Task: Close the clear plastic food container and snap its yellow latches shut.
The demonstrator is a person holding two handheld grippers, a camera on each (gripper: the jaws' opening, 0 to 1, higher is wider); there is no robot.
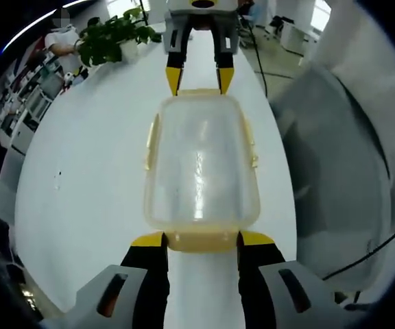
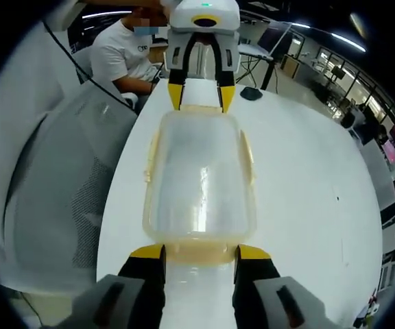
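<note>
Clear container [image 1: 201, 175], one, lid on; two claws, left claw [image 1: 201, 240] and right claw [image 2: 199, 252], spread at opposite end latches.

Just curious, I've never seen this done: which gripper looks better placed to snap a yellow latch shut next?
Neither clearly: the left gripper and right gripper sit at opposite short ends of the container, each with open jaws beside its end latch.

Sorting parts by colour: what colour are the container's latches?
Pale translucent yellow latches on the clear container; clearest in the left gripper view.
</note>
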